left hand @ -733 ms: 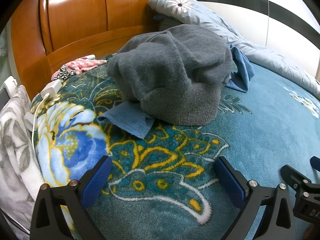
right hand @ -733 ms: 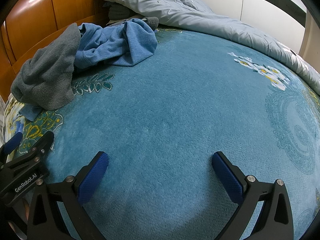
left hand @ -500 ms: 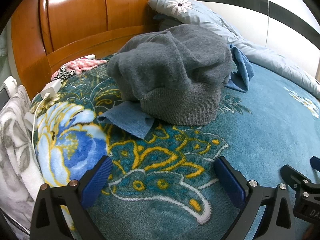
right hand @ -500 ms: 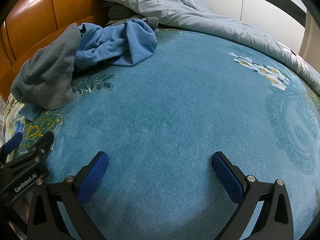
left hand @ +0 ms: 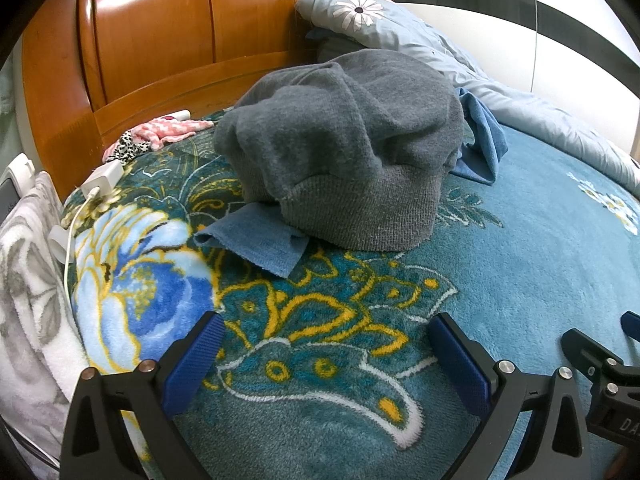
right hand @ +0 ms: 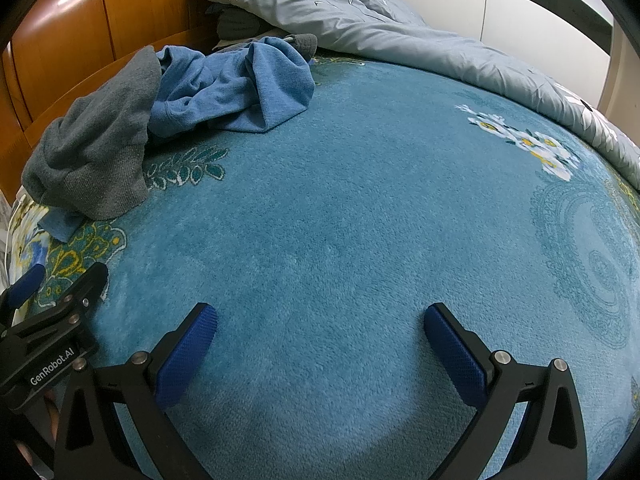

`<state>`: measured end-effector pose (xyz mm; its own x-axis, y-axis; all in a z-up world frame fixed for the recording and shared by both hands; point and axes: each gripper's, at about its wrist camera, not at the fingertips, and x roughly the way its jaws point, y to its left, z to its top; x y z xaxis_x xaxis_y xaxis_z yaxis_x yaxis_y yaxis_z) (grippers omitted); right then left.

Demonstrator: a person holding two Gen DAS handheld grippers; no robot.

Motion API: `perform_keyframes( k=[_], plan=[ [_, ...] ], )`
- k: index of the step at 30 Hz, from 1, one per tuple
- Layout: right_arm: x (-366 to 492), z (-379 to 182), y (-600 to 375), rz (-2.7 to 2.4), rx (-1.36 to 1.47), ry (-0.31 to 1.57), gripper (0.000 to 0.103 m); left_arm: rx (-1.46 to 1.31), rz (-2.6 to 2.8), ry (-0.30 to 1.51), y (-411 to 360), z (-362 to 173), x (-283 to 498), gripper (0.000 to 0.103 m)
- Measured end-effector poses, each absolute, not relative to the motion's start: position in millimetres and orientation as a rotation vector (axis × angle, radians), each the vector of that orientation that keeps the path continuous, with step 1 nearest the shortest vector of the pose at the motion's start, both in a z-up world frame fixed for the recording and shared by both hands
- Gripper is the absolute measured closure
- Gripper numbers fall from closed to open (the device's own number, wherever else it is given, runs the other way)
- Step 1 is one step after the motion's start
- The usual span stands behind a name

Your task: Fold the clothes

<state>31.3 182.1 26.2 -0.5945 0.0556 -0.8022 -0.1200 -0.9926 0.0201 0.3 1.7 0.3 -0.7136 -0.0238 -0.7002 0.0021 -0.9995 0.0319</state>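
Observation:
A crumpled grey knit sweater [left hand: 344, 152] lies heaped on the teal floral blanket [left hand: 500, 264], partly over a crumpled blue garment [left hand: 260, 240]. In the right wrist view the grey sweater [right hand: 96, 152] sits at the far left with the blue garment [right hand: 240, 88] bunched beside it. My left gripper [left hand: 326, 344] is open and empty, low over the blanket in front of the sweater. My right gripper [right hand: 320, 336] is open and empty over bare blanket [right hand: 360, 220], to the right of the left gripper [right hand: 52, 320].
A wooden headboard [left hand: 152, 36] stands behind the clothes. A pale blue quilt [right hand: 400, 36] runs along the far side by the wall. A pink cloth [left hand: 168, 130], a white charger [left hand: 102, 180] with cable, and a grey-white blanket [left hand: 28, 280] lie at the left edge.

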Motion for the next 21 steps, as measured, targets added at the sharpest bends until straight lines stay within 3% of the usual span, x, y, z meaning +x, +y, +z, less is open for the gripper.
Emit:
perform_keyframes(
  k=[21],
  plan=[
    [29.2, 26.6, 180.9, 2.714, -1.368, 0.104, 0.000, 1.182, -2.891, -0.046, 1.0, 0.2, 0.2, 0.000]
  ],
)
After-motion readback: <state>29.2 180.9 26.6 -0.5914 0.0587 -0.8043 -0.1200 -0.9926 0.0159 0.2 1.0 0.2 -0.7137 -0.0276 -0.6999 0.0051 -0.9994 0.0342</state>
